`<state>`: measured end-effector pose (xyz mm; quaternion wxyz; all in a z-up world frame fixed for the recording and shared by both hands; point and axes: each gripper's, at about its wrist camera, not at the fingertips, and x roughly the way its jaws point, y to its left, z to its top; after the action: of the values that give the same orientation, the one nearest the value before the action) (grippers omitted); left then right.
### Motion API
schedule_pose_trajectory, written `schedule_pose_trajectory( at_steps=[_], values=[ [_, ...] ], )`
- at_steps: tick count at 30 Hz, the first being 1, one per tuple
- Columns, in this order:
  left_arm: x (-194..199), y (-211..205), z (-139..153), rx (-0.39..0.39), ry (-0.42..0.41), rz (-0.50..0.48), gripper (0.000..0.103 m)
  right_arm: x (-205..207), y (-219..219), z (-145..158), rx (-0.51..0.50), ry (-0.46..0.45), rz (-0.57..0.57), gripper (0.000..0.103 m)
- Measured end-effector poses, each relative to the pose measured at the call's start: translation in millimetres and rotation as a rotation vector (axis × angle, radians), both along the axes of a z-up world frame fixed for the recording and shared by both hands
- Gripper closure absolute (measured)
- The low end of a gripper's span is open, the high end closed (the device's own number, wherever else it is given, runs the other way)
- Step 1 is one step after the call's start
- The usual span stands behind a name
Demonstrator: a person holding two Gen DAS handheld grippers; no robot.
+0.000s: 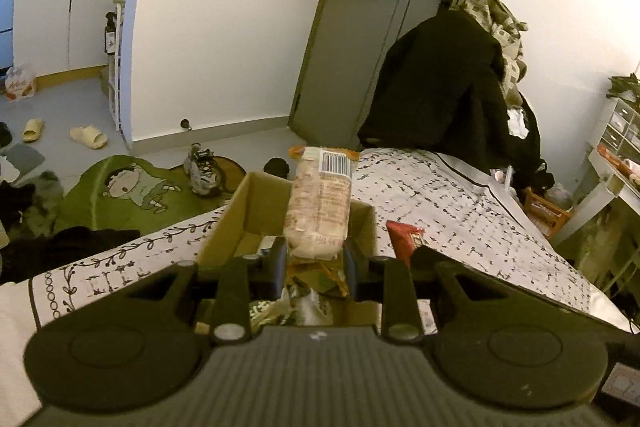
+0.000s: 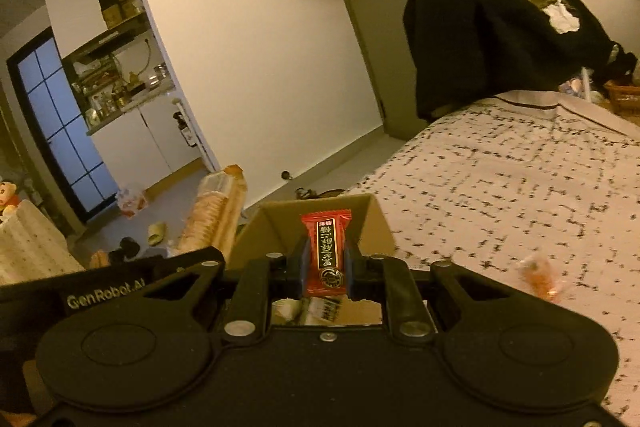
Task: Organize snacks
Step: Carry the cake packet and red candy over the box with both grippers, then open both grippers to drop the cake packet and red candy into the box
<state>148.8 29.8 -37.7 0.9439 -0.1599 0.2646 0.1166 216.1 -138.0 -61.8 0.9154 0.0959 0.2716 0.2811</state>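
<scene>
My left gripper [image 1: 316,259] is shut on a long clear cracker pack [image 1: 320,203] with a barcode and holds it upright over an open cardboard box [image 1: 236,223] on the bed. My right gripper [image 2: 325,267] is shut on a small red snack packet [image 2: 326,251] with dark lettering, held over the same box [image 2: 372,223]. The red packet also shows in the left wrist view [image 1: 404,235], and the cracker pack in the right wrist view [image 2: 212,215]. Several wrappers lie inside the box [image 1: 312,287]. An orange wrapped snack [image 2: 540,279] lies on the bed to the right.
The bed has a patterned white cover [image 1: 460,207]. Dark clothes [image 1: 444,83] pile at its far end by a grey door [image 1: 360,39]. A green rug [image 1: 132,191], shoes [image 1: 202,167] and slippers [image 1: 89,136] lie on the floor to the left.
</scene>
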Motion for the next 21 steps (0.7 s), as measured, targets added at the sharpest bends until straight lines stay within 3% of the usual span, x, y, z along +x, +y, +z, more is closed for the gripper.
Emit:
schedule_pose_trajectory(
  at_steps=[13, 21],
  values=[
    [8, 29, -13, -0.002, 0.012, 0.008, 0.075, 18, 38, -14, -0.031, 0.039, 0.044, 0.083],
    [18, 43, -28, -0.020, 0.038, 0.012, 0.075, 21, 24, -19, -0.025, 0.045, -0.001, 0.083]
  ],
)
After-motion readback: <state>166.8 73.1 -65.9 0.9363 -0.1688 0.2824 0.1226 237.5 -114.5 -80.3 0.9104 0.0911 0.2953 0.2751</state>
